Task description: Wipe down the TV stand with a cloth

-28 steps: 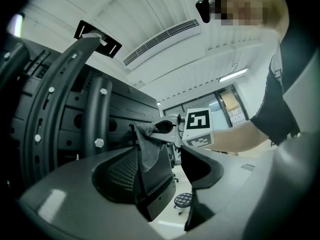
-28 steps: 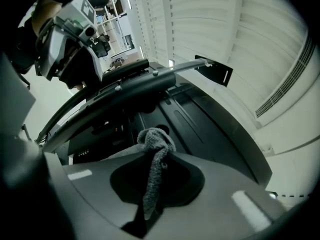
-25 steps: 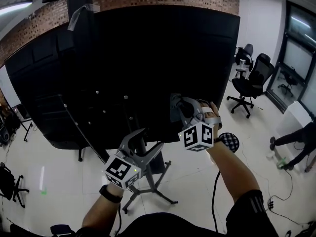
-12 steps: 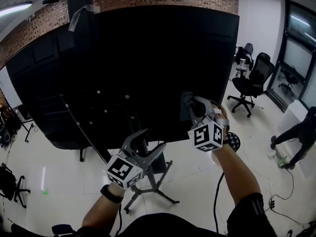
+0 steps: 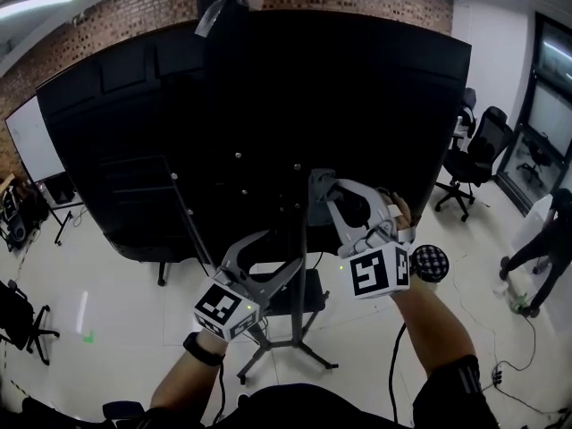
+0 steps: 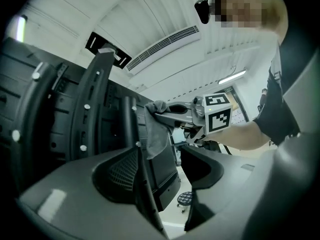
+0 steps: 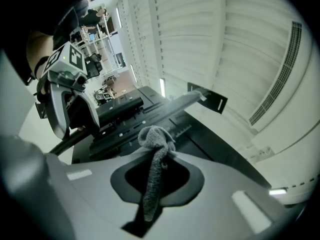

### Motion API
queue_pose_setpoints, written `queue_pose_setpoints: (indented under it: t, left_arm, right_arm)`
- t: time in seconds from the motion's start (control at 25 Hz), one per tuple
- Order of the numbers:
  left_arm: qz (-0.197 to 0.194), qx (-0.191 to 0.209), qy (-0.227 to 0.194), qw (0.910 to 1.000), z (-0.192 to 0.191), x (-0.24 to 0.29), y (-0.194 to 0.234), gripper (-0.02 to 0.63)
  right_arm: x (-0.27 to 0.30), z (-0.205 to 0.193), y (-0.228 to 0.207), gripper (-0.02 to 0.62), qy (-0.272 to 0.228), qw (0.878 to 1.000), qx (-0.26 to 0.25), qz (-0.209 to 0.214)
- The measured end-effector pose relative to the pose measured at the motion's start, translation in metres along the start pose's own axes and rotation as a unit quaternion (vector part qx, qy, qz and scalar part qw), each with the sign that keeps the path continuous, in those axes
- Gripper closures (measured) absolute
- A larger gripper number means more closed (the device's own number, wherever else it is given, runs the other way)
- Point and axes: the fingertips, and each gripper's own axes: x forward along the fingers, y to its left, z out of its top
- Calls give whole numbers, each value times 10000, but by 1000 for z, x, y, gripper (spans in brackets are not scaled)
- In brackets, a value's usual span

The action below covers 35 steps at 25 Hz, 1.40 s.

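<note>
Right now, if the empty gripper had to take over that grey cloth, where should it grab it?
Grip the loose tail of the cloth hanging below the right gripper, whose jaws are shut on the bunched top. The left gripper, jaws apart, would probably do best coming in from below and sideways, since the tail dangles free there, clear of the other jaws.

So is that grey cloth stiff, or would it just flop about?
Probably floppy: the cloth hangs limp and bunches up where the right gripper pinches it. Likely light too, since that small pinch alone seems to hold it.
</note>
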Motion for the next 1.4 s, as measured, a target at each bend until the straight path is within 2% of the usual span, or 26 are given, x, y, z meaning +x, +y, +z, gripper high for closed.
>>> queue_pose_setpoints:
  t: [0.48, 0.8, 0.96, 1.16, 1.4]
  left_arm:
    - [681, 139, -170, 9974, 36, -148, 120, 314]
    - [951, 219, -244, 9949, 46, -238, 187, 316]
    - [1078, 220, -243, 9936, 47, -269, 212, 316]
    - [1104, 167, -308, 9933, 42, -291, 231, 316]
    - [1120, 135, -350, 9930, 46, -303, 240, 316]
  right_arm:
    - [99, 168, 92, 575, -651, 9968, -324, 323]
    - [189, 260, 161, 575, -707, 9900, -1107, 519]
    - [236, 282, 189, 575, -533, 9855, -1482, 629]
    - [290, 285, 219, 575, -192, 9750, -2052, 826]
    - [304, 282, 226, 575, -5, 9630, -2574, 802]
